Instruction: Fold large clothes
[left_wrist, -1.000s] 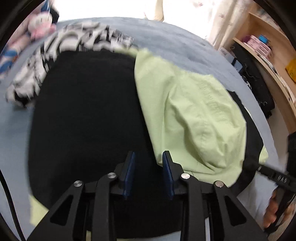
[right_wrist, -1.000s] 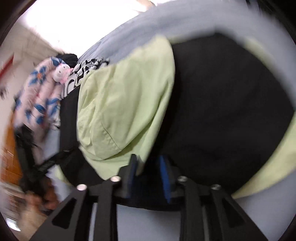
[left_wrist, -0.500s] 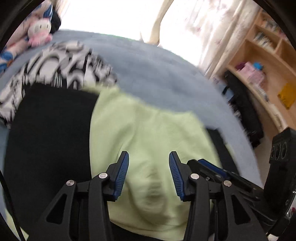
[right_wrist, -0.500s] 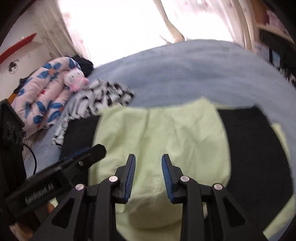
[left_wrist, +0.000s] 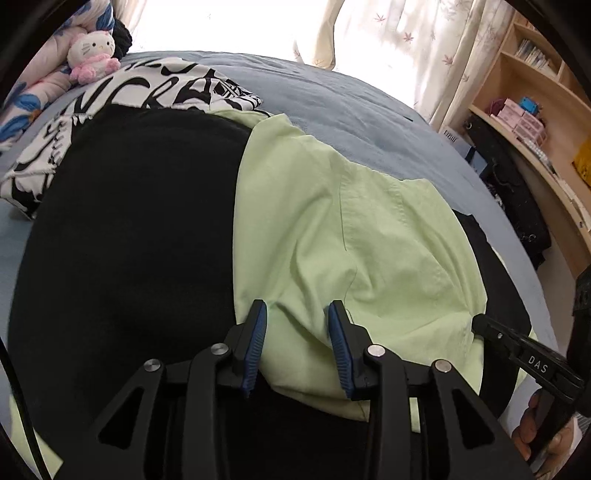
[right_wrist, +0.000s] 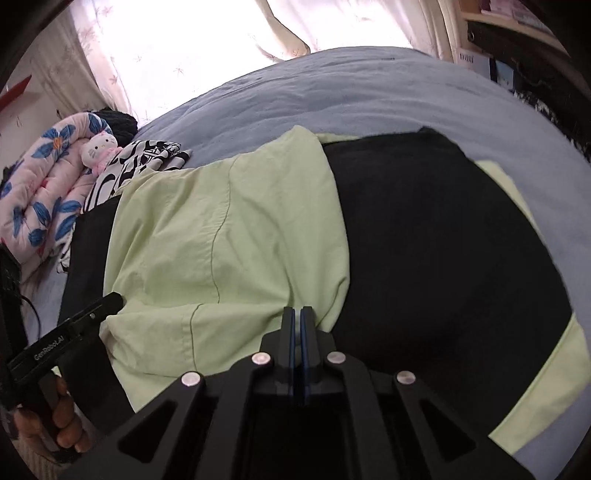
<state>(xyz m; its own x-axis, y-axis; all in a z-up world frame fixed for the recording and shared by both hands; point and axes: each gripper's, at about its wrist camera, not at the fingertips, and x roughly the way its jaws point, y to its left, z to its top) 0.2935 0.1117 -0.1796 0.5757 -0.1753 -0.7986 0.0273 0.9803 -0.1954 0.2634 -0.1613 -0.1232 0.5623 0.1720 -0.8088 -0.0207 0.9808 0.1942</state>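
A large black garment (left_wrist: 129, 240) with a light green flap (left_wrist: 332, 221) folded over it lies spread on the blue bed (left_wrist: 351, 110). My left gripper (left_wrist: 297, 332) sits at the flap's near left edge. Its jaws are closing, with a ridge of green cloth between the blue pads (left_wrist: 258, 339), which do not press on it. My right gripper (right_wrist: 297, 314) is shut, pinching the green flap (right_wrist: 221, 221) at its near edge beside the black cloth (right_wrist: 443, 240); creases run into its tips. Each gripper's finger shows in the other's view, touching the flap's edge.
A black-and-white printed garment (left_wrist: 147, 92) lies at the far left of the bed. Beyond it are a plush cat (left_wrist: 94, 51) and a floral quilt (right_wrist: 40, 184). Wooden shelves (left_wrist: 535, 110) and a black bag (left_wrist: 517, 195) stand right of the bed, with curtains behind.
Both grippers moved from the black cloth onto the green flap and came down at its near edge. The right jaws went from apart to shut on the flap.
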